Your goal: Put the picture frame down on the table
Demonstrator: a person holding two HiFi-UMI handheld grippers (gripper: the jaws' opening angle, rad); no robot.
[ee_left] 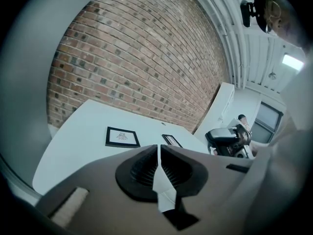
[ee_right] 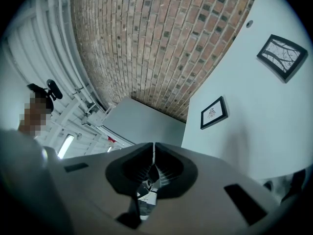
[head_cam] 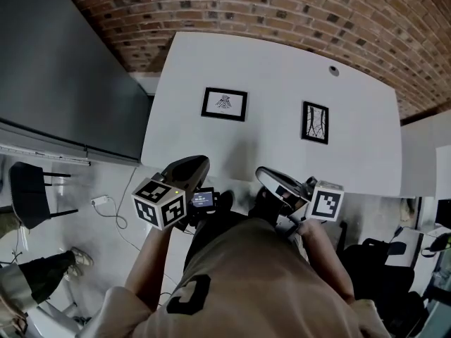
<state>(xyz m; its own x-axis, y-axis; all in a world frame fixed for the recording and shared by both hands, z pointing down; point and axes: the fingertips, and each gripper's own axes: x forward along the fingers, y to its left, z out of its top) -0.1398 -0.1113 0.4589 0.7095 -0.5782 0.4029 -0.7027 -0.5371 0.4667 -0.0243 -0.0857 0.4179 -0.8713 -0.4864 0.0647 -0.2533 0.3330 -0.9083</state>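
Two black picture frames lie flat on the white table: one with a small drawing towards the left, one upright-format to its right. Both grippers hover at the table's near edge, short of the frames. My left gripper is shut with nothing between its jaws; its own view shows both frames ahead, the drawing frame and the second frame. My right gripper is also shut and empty. From the right gripper view the drawing frame and the second frame lie on the tabletop.
A brick wall runs behind the table. A dark grey panel stands at the left. A black chair and a cable with plug are on the floor at the left. A small round grommet sits in the tabletop's far right.
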